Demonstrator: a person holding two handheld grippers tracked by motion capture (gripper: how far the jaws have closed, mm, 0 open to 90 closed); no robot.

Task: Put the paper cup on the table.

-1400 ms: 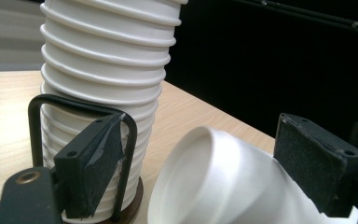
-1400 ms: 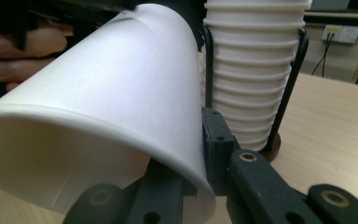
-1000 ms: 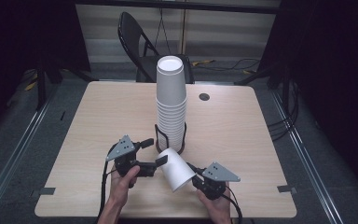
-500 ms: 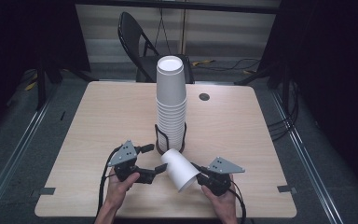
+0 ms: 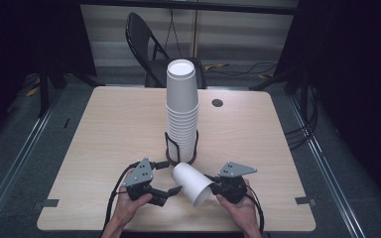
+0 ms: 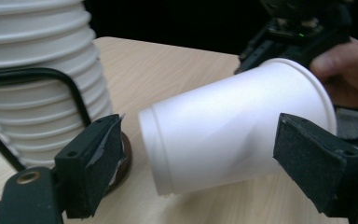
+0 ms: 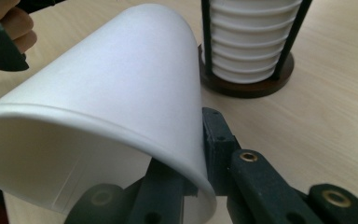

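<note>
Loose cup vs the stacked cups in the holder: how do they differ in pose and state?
The loose cup lies tilted on its side, base toward the holder; the stacked cups stand upright, nested in a tall column. The loose cup is pinched at its rim by the right gripper; the stack sits ungripped inside the black wire holder. The loose cup lies between the left gripper's open jaws, apart from them. Both are plain white paper cups.

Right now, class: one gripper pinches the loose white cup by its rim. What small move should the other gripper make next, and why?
Probably close the left gripper on the cup. Its jaws stand open either side of the cup's wall without touching, while the right gripper clamps the rim, one jaw inside and one outside.
</note>
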